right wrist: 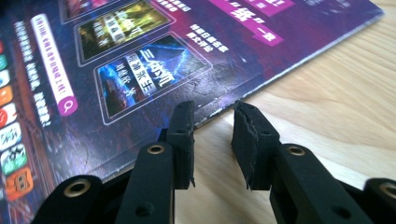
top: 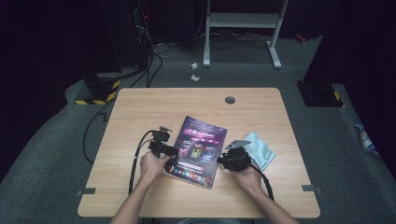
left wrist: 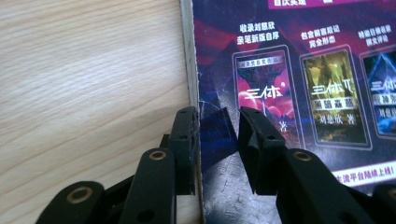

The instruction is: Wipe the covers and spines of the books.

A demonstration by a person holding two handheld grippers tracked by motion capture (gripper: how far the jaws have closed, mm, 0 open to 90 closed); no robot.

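Note:
A dark purple magazine [top: 198,149] lies flat on the wooden table [top: 140,107], with book covers printed on its front [left wrist: 303,93]. My left gripper [top: 173,152] is at its left edge. In the left gripper view the jaws [left wrist: 217,121] straddle that edge, one over bare wood and one over the cover, with a gap between them and nothing pinched. My right gripper [top: 221,161] sits at the magazine's right edge. Its jaws [right wrist: 212,116] stand apart just short of the cover's edge [right wrist: 140,70], over bare wood.
A light blue cloth [top: 259,149] lies right of the magazine, behind the right gripper. A round cable hole [top: 229,100] sits near the table's far edge. A white desk frame [top: 243,21] and loose cables are on the floor beyond.

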